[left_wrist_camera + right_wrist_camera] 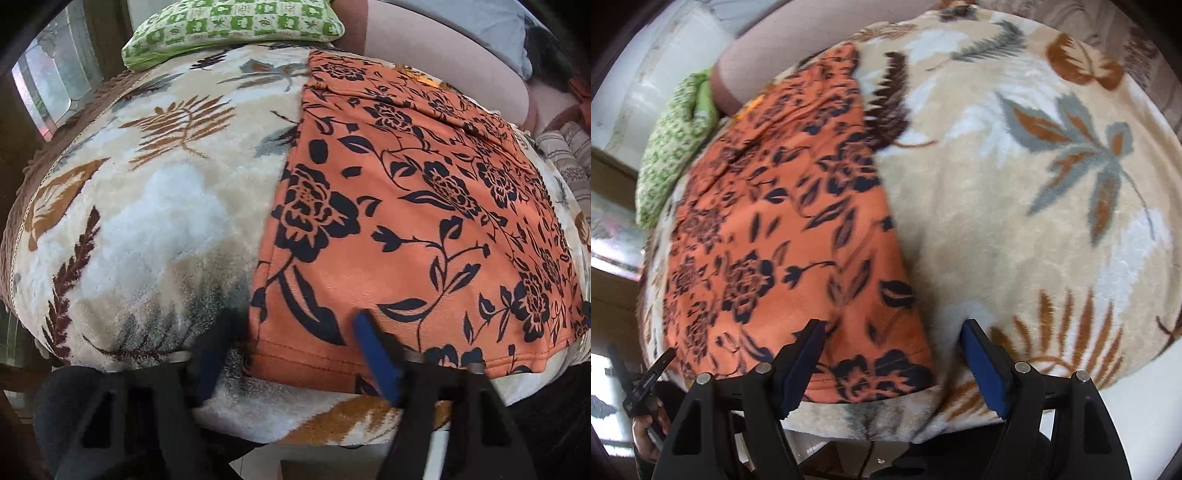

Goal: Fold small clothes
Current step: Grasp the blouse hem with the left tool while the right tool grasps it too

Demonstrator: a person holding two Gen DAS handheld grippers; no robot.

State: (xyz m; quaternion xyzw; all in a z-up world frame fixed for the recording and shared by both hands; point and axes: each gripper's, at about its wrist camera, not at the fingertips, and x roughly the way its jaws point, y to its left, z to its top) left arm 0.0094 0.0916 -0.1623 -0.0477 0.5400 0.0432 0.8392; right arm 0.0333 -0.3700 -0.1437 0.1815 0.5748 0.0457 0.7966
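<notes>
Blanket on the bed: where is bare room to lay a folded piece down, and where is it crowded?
Free: the blanket between the orange floral garment and the brown fringed edge, below the green pillow. In the right wrist view, the broad stretch right of the garment is also bare. Crowded: the near hem corners, where the left claw and right claw straddle them.

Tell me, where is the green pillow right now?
The green pillow sits at the far end of the leafy blanket, top left in the left wrist view, just beyond the orange flowered cloth. The right wrist view shows it at the left edge.
</notes>
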